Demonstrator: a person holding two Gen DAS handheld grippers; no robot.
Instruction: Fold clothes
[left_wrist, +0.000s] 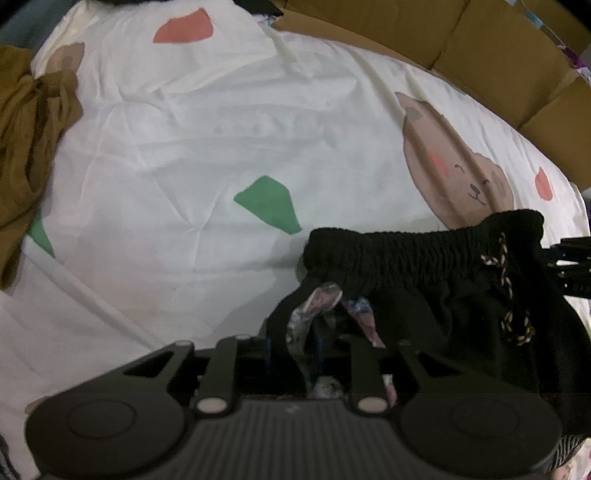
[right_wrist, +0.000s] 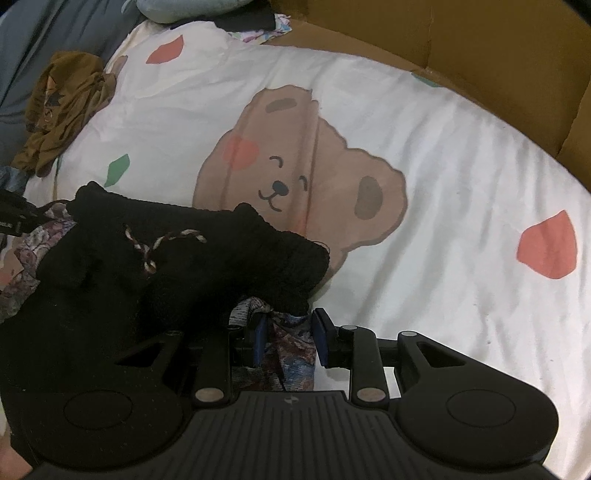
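At the far left a crumpled brown garment (left_wrist: 29, 122) lies on the edge of the bed, well apart from the work, waiting its turn. The bed is covered by a white sheet (left_wrist: 177, 140) printed with bears and coloured patches, and cardboard (left_wrist: 480, 48) stands along its far side. Lower and right of centre in the left wrist view, the left claw (left_wrist: 314, 347) has a strip of patterned floral fabric (left_wrist: 317, 302) running between its blue pads, which look pinched on it, though black cloth hides much of the tips. This fabric belongs to the same bundle as the black shorts (left_wrist: 424, 266), whose elastic waistband and speckled drawstring (left_wrist: 506, 295) face up, held just above the sheet. Further right, in the right wrist view, the right claw (right_wrist: 290, 341) stands narrowly parted with the same floral fabric bunched between its pads, apparently gripped at the opposite end of the waist. The step in hand seems to be spreading the garment by its two waist corners before any fold is made. The next move likely calls for drawing both claws apart to tension the waistband, then lowering the shorts flat on the open sheet, keeping both pinches firm so the cloth does not slip.
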